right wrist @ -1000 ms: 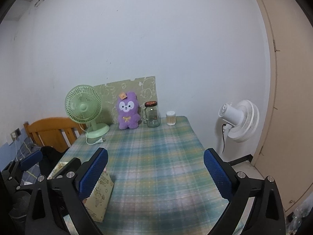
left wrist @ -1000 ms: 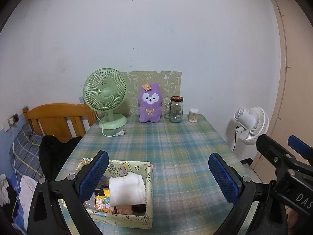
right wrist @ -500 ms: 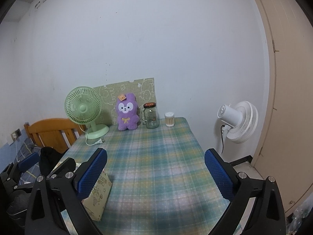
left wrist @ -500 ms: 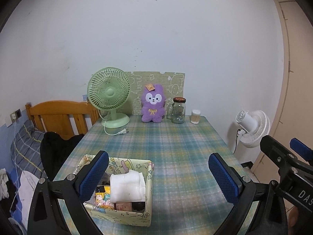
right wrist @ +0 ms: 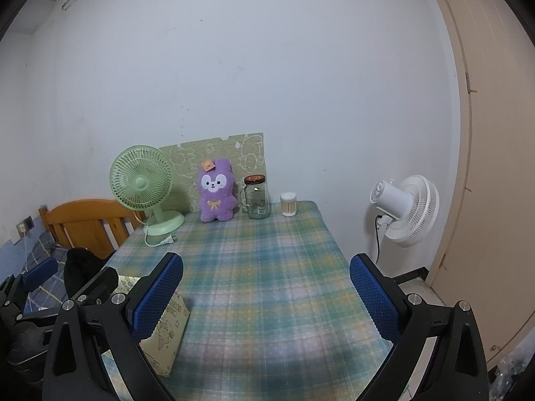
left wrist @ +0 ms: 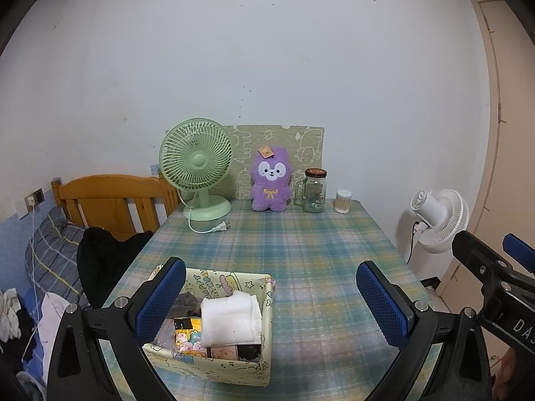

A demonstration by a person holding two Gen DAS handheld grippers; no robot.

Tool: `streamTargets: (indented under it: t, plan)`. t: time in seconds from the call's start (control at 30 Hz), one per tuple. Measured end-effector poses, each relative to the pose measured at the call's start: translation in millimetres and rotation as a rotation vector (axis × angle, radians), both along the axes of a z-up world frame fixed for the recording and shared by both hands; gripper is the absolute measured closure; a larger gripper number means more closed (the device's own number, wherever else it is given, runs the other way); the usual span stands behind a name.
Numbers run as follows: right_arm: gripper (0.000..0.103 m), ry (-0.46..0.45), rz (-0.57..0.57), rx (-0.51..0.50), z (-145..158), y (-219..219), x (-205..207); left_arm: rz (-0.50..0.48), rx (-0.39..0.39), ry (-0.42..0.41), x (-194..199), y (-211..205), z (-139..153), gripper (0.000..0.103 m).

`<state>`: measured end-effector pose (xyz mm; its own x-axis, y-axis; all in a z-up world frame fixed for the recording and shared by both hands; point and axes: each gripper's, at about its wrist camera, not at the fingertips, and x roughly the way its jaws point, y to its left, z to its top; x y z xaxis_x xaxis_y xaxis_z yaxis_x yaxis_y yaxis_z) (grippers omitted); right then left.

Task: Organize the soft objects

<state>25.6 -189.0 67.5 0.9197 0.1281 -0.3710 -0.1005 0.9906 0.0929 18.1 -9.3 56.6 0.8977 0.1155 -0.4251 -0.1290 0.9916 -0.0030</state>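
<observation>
A pale wall backs a table point(left wrist: 301, 250) covered in a green-blue plaid cloth, with a wooden bed headboard point(left wrist: 110, 197) off its left edge. Near the front left corner sits a patterned box point(left wrist: 234, 364) holding a folded white cloth point(left wrist: 230, 317) and small packets. Along the far edge stand a green desk fan point(left wrist: 197, 170), a purple plush toy point(left wrist: 271, 183), a glass jar point(left wrist: 314, 190) and a cotton swab tub point(left wrist: 343, 201). The left hand-held gripper point(left wrist: 271, 300) hangs wide over the box, gripping nothing; the right hand-held gripper point(right wrist: 265, 297) is equally wide and empty above the front edge
</observation>
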Motion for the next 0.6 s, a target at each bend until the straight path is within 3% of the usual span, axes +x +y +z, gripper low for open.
streamTargets:
  t: [0.6]
  plan:
    - [0.001,0.004,-0.003,0.002,-1.3,-0.9,0.2,-0.005,-0.001,0.001,-0.7,-0.2,-0.5,0.000]
